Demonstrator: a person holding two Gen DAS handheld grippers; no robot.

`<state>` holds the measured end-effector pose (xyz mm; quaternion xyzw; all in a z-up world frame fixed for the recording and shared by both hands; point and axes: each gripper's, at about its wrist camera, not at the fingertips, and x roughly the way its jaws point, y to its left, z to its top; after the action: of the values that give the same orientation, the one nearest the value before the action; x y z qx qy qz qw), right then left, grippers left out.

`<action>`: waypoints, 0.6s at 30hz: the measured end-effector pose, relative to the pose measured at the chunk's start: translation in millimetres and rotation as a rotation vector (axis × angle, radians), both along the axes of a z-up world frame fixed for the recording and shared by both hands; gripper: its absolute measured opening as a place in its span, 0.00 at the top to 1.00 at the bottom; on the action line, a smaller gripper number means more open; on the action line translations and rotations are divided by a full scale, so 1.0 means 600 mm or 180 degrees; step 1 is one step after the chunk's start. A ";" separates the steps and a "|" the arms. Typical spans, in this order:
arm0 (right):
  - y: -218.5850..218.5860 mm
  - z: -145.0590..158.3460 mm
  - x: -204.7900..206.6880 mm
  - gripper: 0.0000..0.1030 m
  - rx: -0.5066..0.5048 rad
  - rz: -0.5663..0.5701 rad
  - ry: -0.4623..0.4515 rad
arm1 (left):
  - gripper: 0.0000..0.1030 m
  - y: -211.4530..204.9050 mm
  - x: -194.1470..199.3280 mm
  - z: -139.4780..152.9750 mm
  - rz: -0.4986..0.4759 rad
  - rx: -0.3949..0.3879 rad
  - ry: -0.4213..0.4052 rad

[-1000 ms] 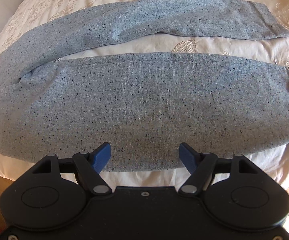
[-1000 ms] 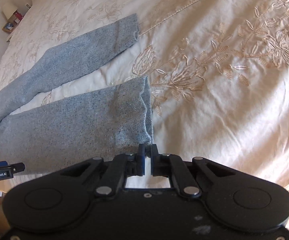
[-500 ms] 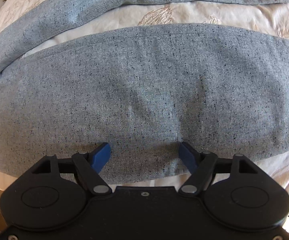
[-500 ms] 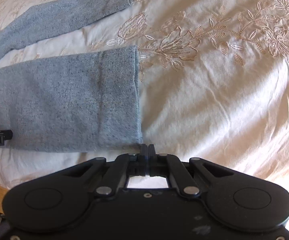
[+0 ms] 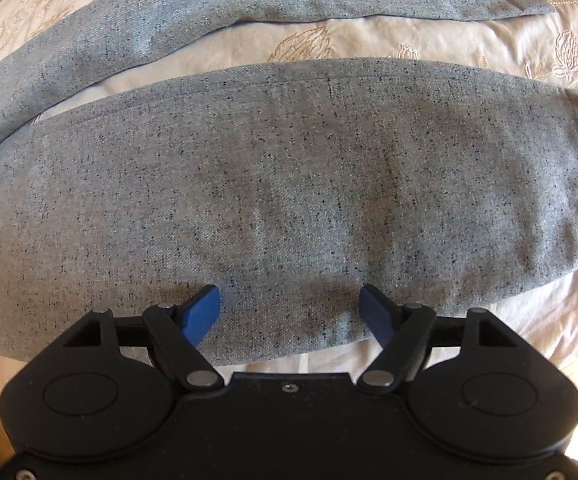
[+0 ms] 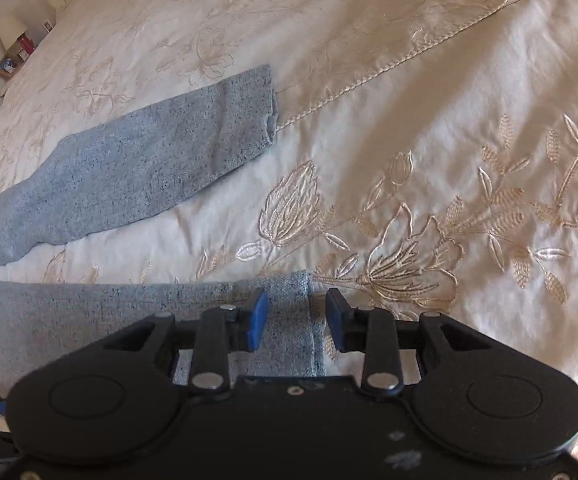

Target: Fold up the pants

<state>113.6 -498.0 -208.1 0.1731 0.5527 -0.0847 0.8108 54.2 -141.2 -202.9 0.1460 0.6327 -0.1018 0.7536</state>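
Note:
Grey speckled pants [image 5: 289, 184] lie flat on a cream embroidered bedspread [image 6: 429, 120], legs spread apart. The far leg [image 5: 249, 4] shows in the left wrist view and also in the right wrist view [image 6: 149, 168]. My left gripper [image 5: 289, 312] is open, its blue fingers over the near edge of the near leg, around mid-length. My right gripper [image 6: 296, 320] is open, its fingers on either side of the near leg's hem [image 6: 309, 320]. Nothing is held.
A bedside table with a lamp [image 6: 11, 30] and small items stands at the far left. A braided seam [image 6: 409, 56] runs across the bedspread. The bed's near edge lies just below the near leg [image 5: 529, 320].
My right gripper has opened and moved forward over the near leg's hem. My left gripper stayed open over the near leg's edge, with the view pulling back slightly.

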 end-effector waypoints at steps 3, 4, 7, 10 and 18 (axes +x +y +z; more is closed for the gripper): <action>0.020 -0.008 0.008 0.93 -0.0176 0.0163 0.0124 | 0.25 0.025 -0.003 0.025 0.0093 -0.0046 -0.0059; 0.030 -0.007 0.010 0.95 -0.0247 0.0281 0.0147 | 0.25 0.045 -0.001 0.035 0.0137 -0.0063 -0.0085; 0.062 0.001 0.008 0.97 -0.0648 0.0543 0.0212 | 0.25 0.081 0.007 0.061 0.0217 -0.0095 -0.0140; 0.065 -0.006 0.004 0.98 -0.0798 0.0471 0.0287 | 0.25 0.126 0.035 0.087 0.0359 -0.0008 -0.0226; 0.069 0.048 0.032 0.81 -0.0676 -0.0065 0.0137 | 0.22 0.219 0.175 0.152 0.0429 0.0218 -0.0620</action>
<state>132.8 -456.3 -179.1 0.0900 0.5560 -0.1548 0.8117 159.4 -9.5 -111.9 0.1381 0.5680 -0.0145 0.8112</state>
